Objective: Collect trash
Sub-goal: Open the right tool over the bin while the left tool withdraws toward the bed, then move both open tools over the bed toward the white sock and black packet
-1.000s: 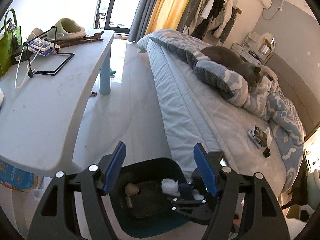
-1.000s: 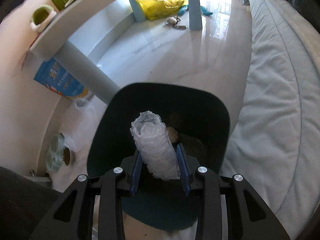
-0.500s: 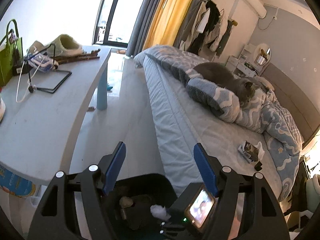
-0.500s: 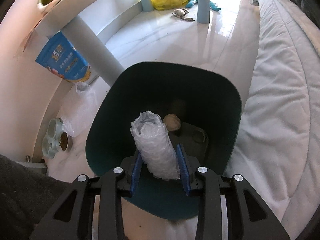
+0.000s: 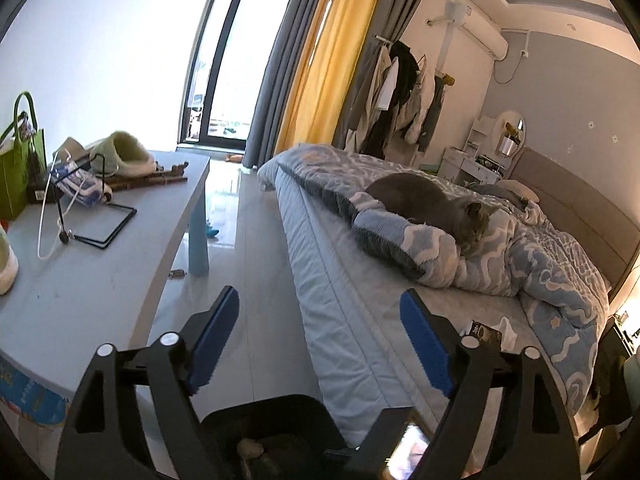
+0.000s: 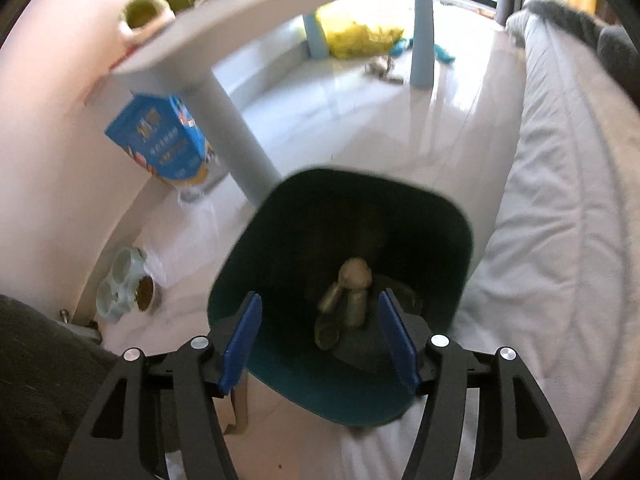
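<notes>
My right gripper [image 6: 320, 336] has its jaws spread over the bin [image 6: 256, 280]; blurred trash [image 6: 348, 300] lies inside, between them. Left gripper [image 5: 320, 340] jaws spread, bin below.

Daylight pours through a tall dark-framed glass door [image 5: 224, 76], flanked by grey and yellow curtains [image 5: 316, 56]. A glossy pale tiled floor [image 5: 256, 264] runs between a light grey tabletop [image 5: 100, 276] on blue legs and a wide bed with pale blue sheets [image 5: 360, 300].

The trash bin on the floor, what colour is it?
Dark teal trash bin, clearest in the right wrist view.
</notes>
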`<state>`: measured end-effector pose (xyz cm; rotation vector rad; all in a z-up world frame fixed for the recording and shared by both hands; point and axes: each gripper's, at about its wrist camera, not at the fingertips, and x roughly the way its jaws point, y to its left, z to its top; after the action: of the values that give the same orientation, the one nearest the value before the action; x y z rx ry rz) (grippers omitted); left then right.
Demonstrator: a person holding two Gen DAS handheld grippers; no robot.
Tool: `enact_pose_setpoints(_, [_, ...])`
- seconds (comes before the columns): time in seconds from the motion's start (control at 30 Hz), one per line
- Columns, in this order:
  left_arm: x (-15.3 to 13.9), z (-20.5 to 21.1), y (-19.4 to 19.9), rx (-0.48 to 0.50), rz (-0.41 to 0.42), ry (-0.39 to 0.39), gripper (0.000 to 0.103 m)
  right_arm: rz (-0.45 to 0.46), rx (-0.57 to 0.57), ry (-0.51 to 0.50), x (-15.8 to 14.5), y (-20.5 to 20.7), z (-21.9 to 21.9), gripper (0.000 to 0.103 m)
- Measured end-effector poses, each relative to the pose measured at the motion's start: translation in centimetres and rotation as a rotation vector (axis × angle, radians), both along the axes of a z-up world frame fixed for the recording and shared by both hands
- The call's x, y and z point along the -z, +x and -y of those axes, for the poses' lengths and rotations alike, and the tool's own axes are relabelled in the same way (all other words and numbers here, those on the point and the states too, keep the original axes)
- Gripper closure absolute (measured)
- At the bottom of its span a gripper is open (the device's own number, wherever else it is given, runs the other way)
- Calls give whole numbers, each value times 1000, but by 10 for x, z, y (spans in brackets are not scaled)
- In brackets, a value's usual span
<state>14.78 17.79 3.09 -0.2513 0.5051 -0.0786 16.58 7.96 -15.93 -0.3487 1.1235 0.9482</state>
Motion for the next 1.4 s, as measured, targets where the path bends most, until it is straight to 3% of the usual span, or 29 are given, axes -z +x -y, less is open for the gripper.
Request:
enact_pose_setpoints(0.2, [-1,16,2,21,19,12,14,79,43,91,-34,7,29,37])
enact_pose_setpoints(0.37, [-1,32,6,39,27,13,11,166,93,135,-55,17,58,27])
enact_pose_setpoints(0.5, [2,46,9,57,21,18,10,205,138,150,-67,26,81,27])
enact_pose_setpoints(1.1, [17,107,26,142,-9,38,9,307,336,196,-93,51,185,26])
enact_pose_setpoints(1.4, [28,132,36,191,-39,58,6,345,509,203,-102,69,259,24])
